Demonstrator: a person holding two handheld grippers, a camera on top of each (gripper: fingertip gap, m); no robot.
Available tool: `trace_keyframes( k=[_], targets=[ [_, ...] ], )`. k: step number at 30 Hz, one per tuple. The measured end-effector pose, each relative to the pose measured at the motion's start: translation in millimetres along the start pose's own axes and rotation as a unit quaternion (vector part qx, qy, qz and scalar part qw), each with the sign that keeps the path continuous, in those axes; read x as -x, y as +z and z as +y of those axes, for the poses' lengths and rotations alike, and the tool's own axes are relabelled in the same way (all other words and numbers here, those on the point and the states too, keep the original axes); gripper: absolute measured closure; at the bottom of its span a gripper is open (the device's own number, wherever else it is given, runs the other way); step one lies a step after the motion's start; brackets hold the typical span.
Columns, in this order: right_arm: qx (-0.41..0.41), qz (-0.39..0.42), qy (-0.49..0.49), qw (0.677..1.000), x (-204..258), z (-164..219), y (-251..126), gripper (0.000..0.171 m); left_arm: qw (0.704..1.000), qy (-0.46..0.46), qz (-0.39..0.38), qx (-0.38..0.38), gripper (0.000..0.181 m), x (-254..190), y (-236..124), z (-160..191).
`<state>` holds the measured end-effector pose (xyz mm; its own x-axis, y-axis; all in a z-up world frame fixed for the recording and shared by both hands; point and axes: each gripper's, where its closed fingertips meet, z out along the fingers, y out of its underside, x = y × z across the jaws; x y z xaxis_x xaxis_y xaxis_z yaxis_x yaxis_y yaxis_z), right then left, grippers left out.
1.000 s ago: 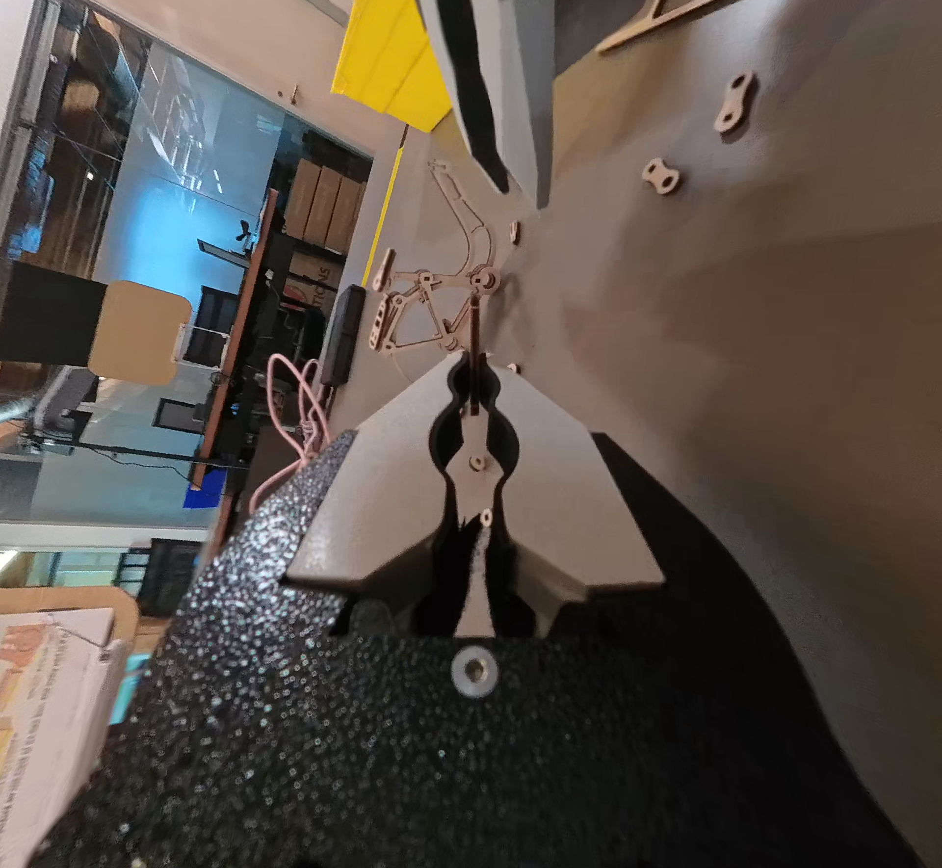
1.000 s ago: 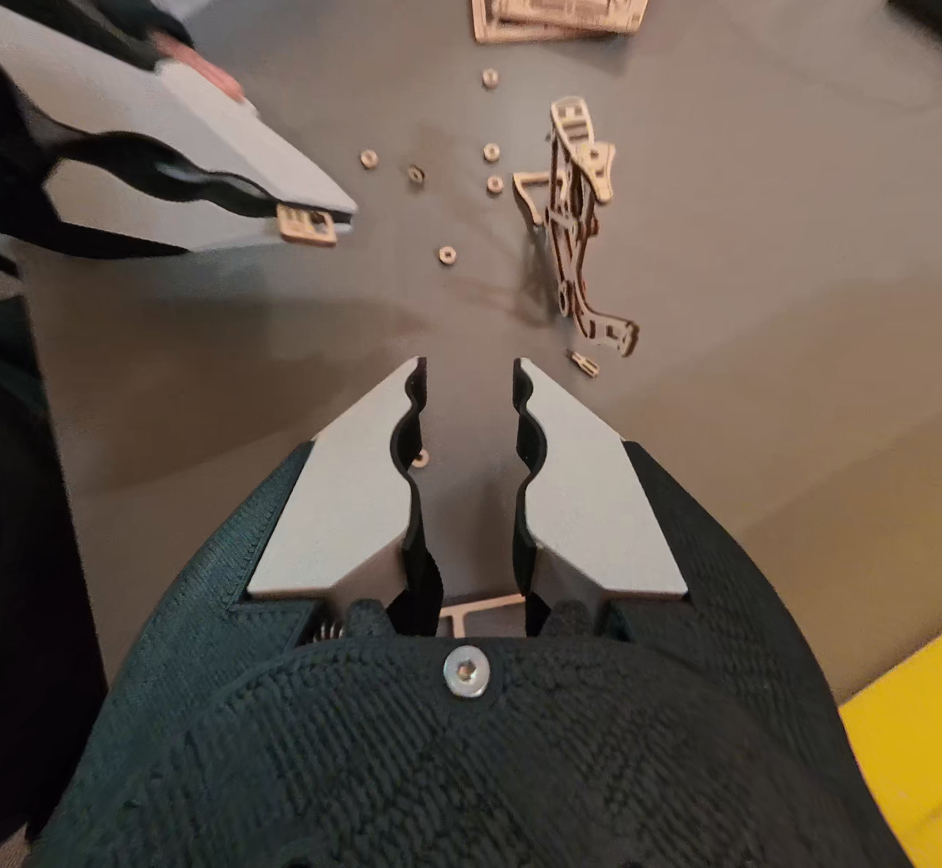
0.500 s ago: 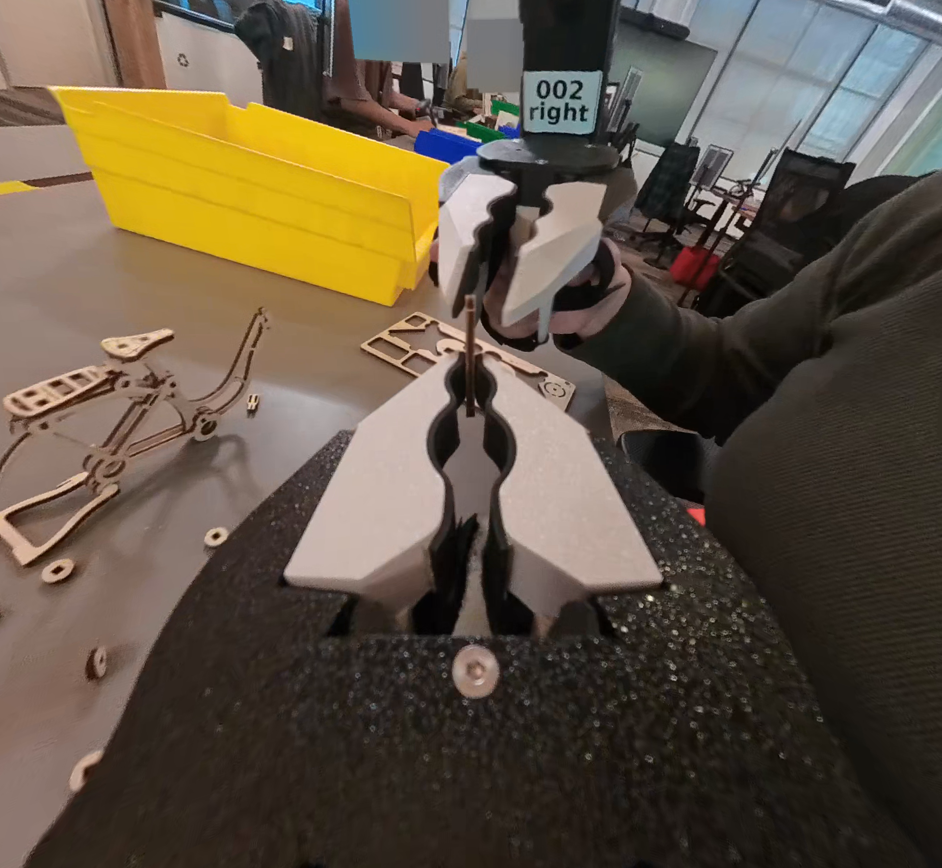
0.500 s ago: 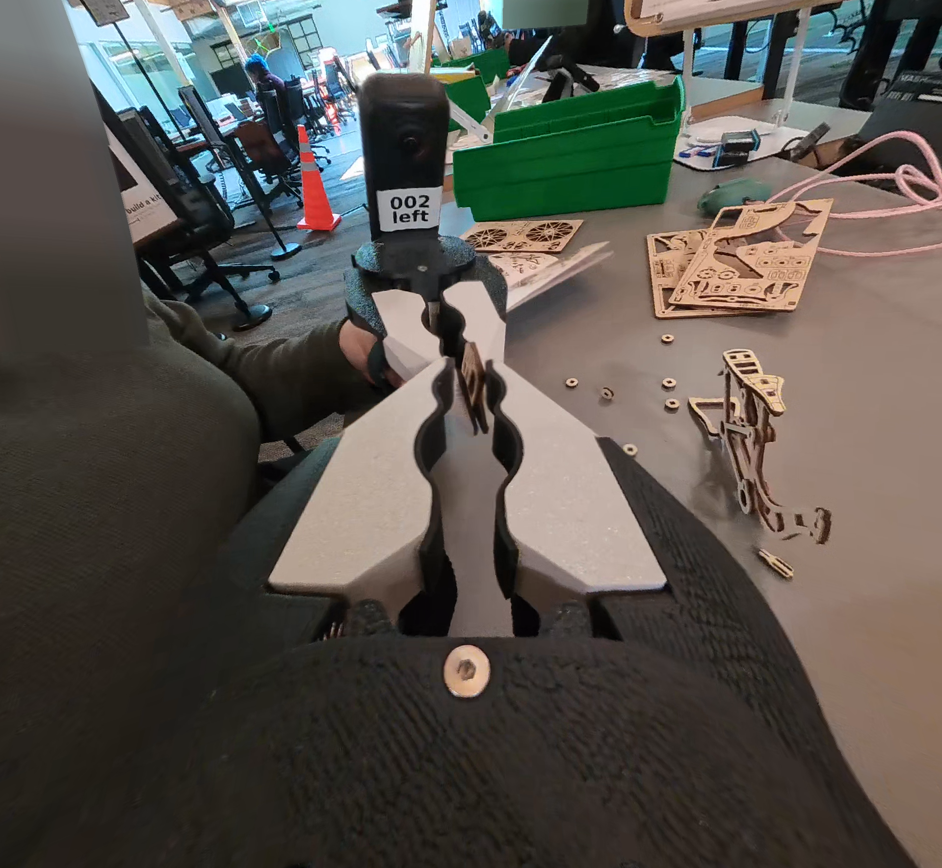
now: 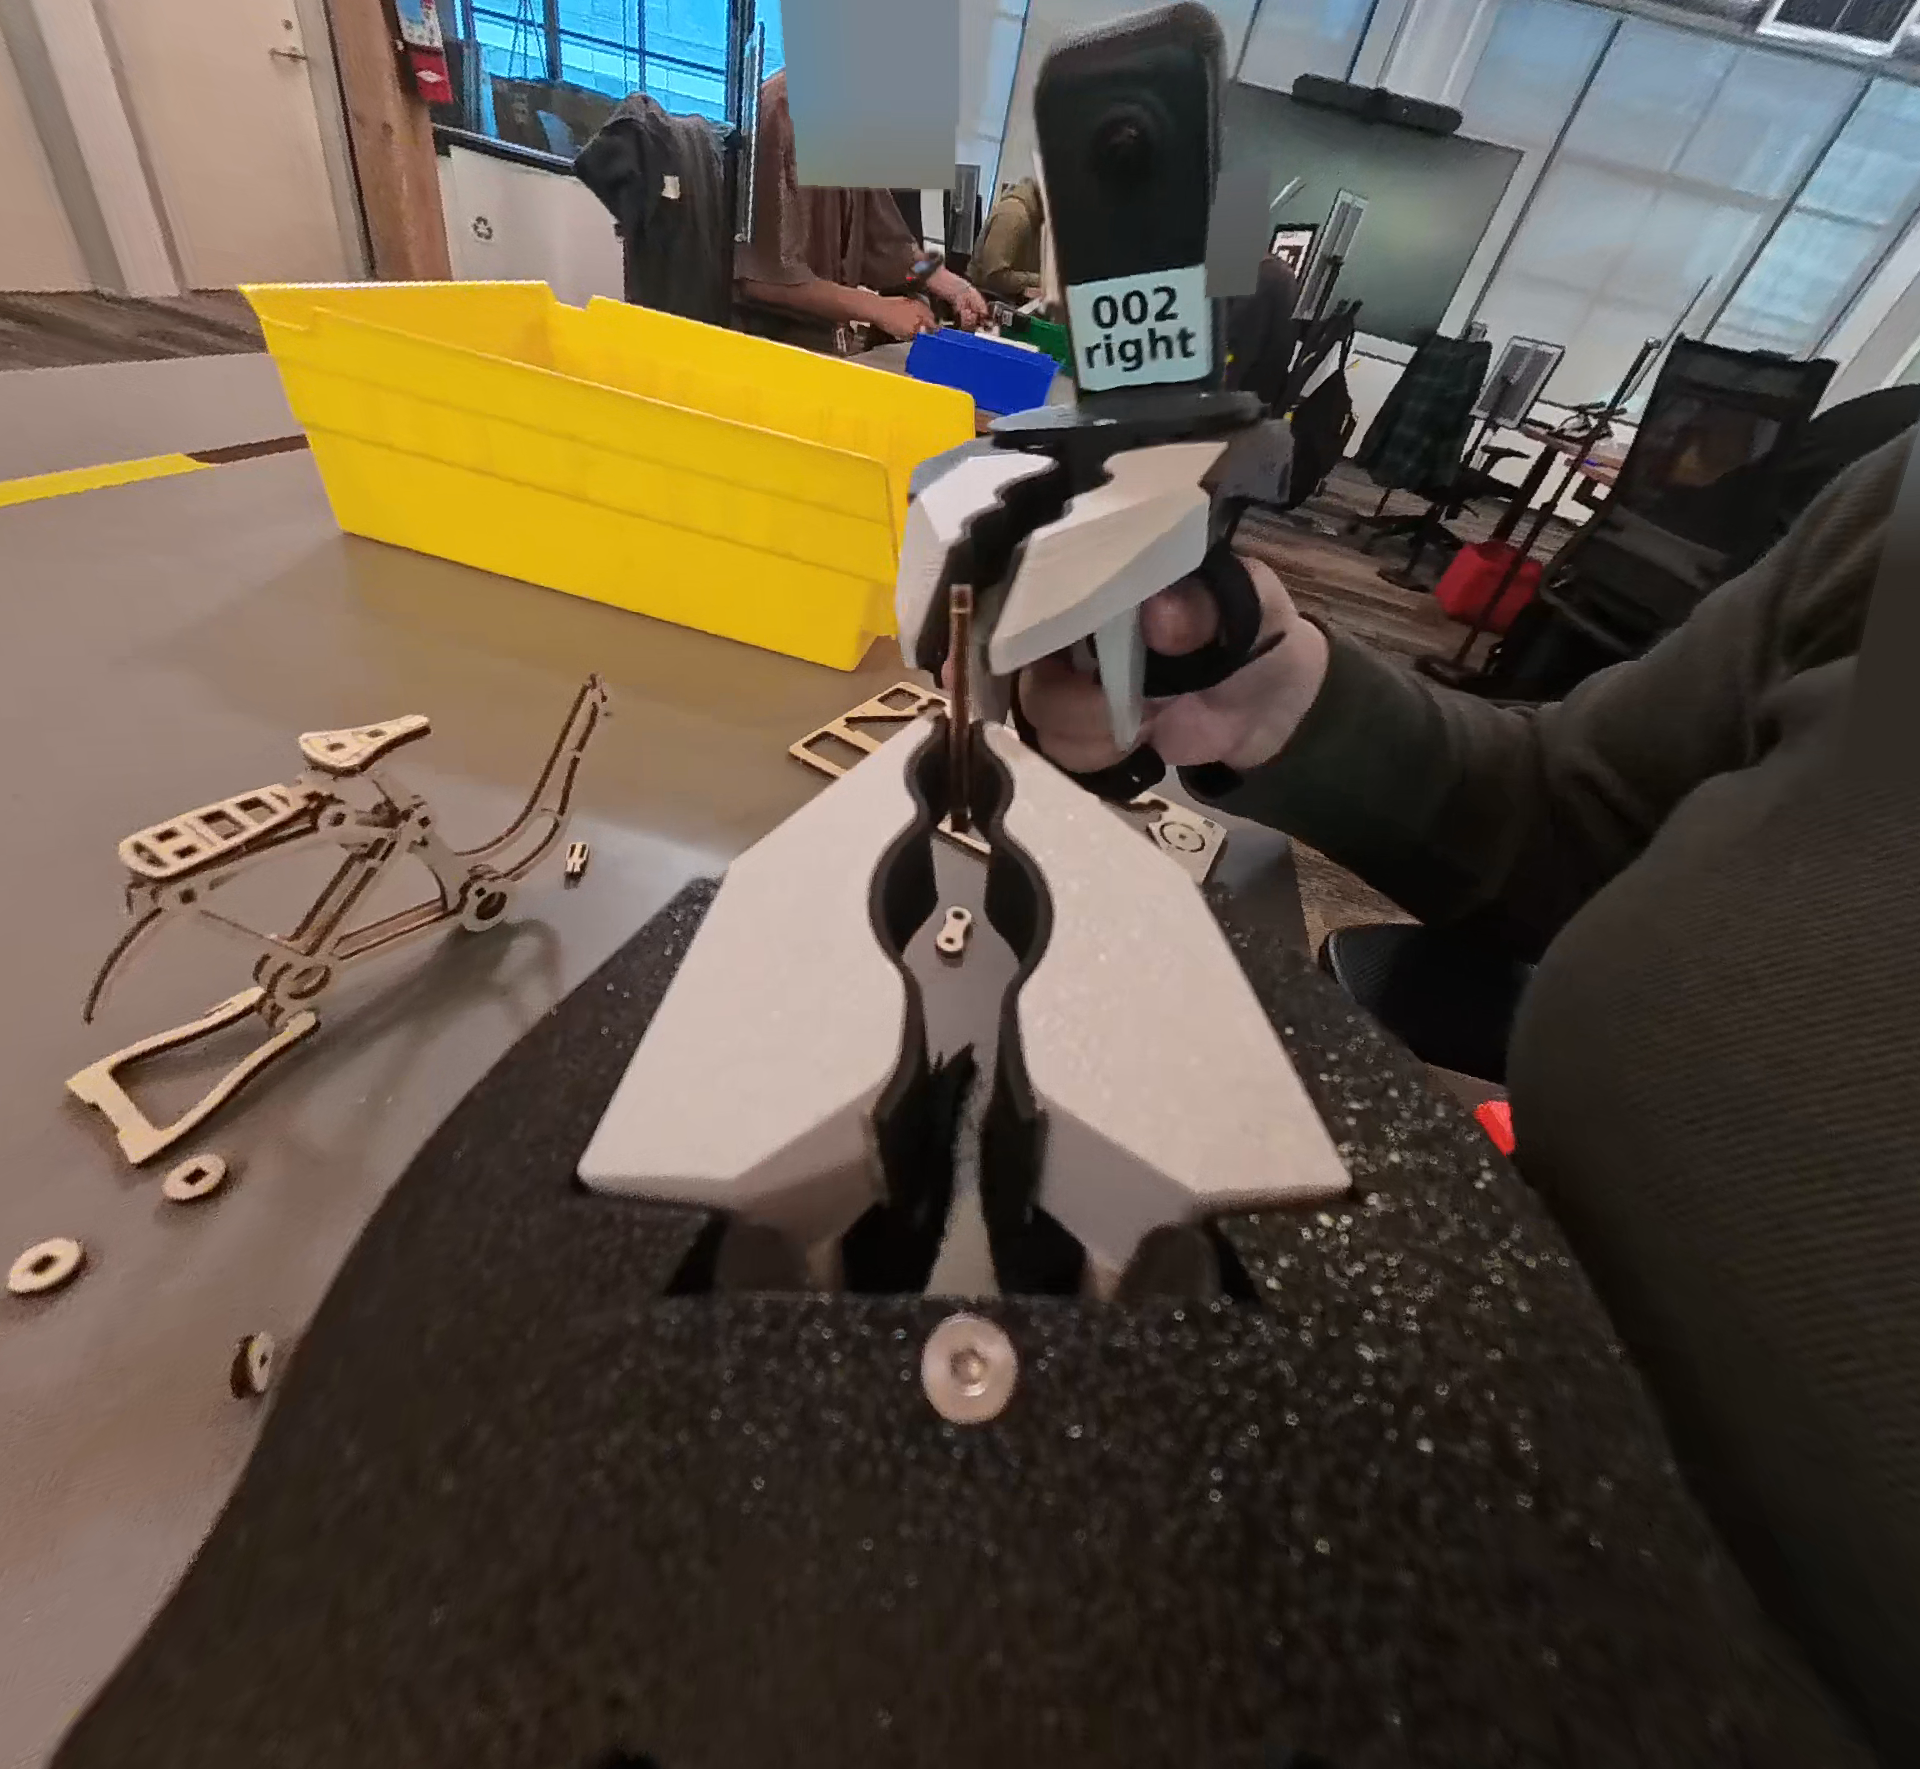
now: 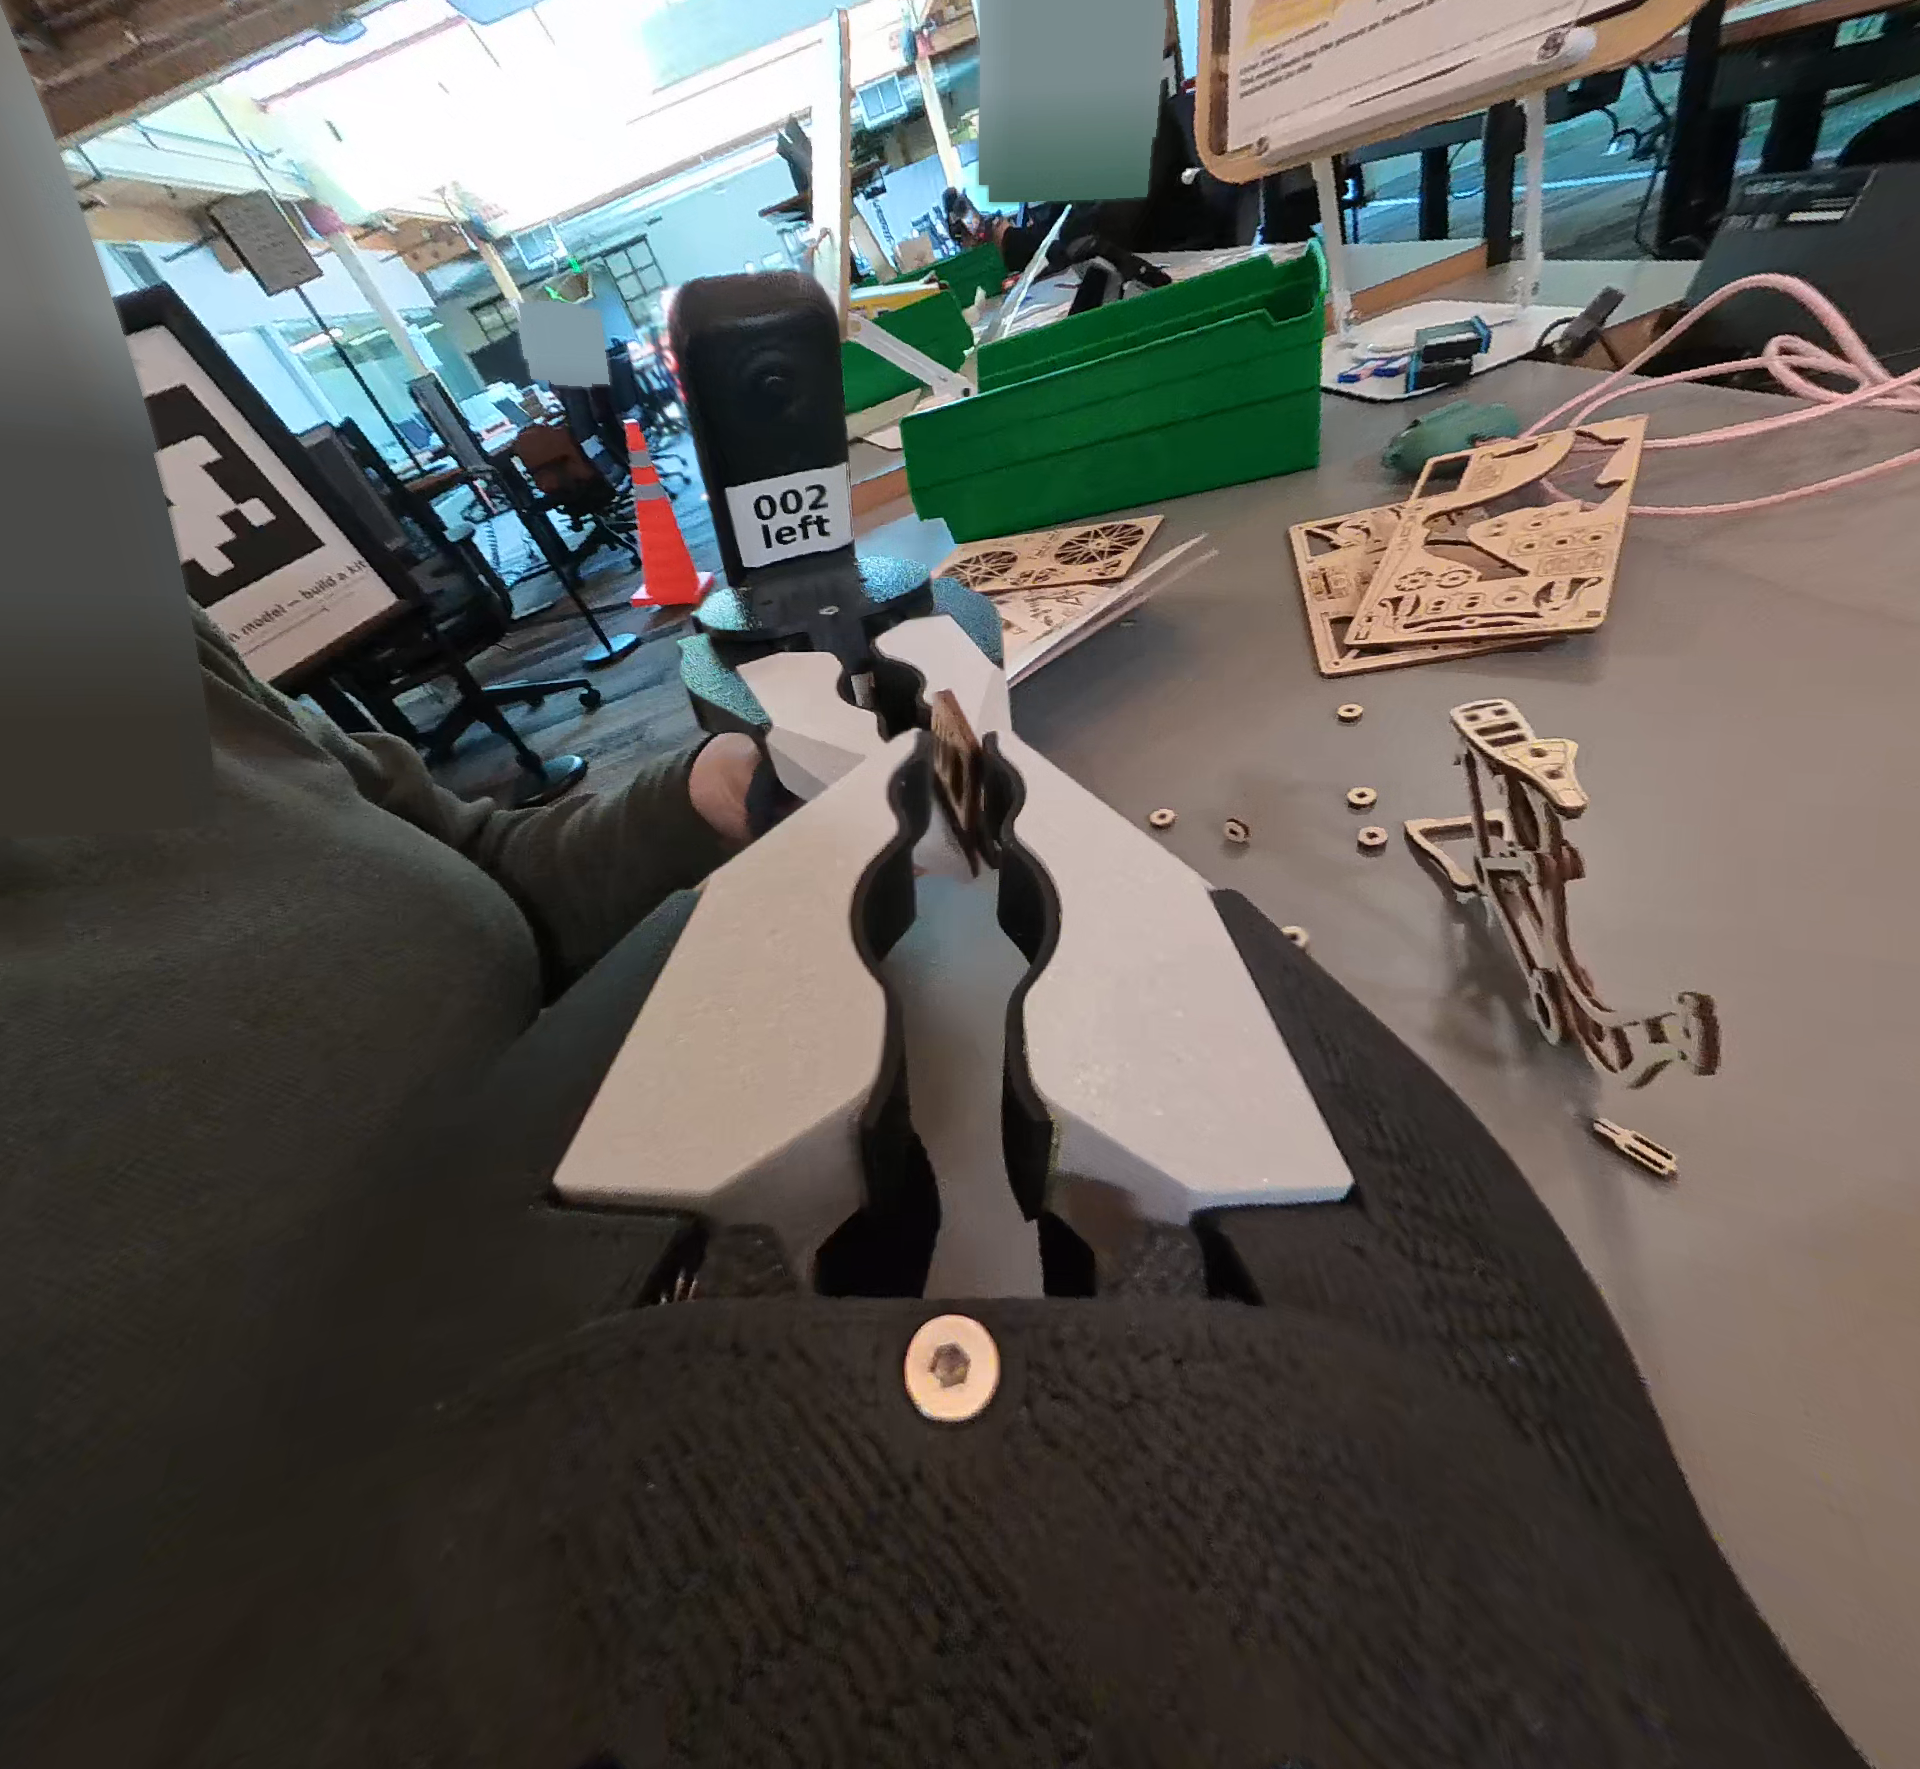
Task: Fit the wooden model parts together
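On the left of the grey table (image 5: 312, 576) stands the half-built wooden frame (image 5: 312, 888), loose washers (image 5: 192, 1177) scattered near it, a yellow bin (image 5: 582, 462) behind. At centre, the left gripper (image 5: 958, 763) pinches a thin flat wooden piece (image 5: 958, 680) upright at its tips, held above the table. Facing it from the right, the right gripper (image 6: 951, 784) has its jaws drawn close around that same piece (image 6: 958, 784); whether they touch it I cannot tell.
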<state>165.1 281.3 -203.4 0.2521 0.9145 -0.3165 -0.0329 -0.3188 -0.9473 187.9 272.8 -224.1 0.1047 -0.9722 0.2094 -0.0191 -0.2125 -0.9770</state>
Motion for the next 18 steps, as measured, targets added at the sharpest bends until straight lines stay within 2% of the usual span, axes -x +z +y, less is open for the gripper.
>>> trace_keyframes(
  k=[6,11,16,18],
  targets=[
    [0.026,0.028,-0.028,0.999,-7,6,1,0.165,1.000,0.014,-0.017,0.015,0.181,4,1,5],
    [0.029,0.123,-0.095,0.987,-14,-1,3,0.163,0.989,0.104,-0.108,0.016,0.181,14,-1,-3],
    [-0.013,0.199,-0.104,0.974,-21,-1,3,0.162,0.954,0.221,-0.193,0.055,0.181,26,-3,-2],
    [-0.034,0.216,-0.093,0.971,-23,2,3,0.162,0.931,0.276,-0.222,0.086,0.181,31,-4,2]
  ],
)
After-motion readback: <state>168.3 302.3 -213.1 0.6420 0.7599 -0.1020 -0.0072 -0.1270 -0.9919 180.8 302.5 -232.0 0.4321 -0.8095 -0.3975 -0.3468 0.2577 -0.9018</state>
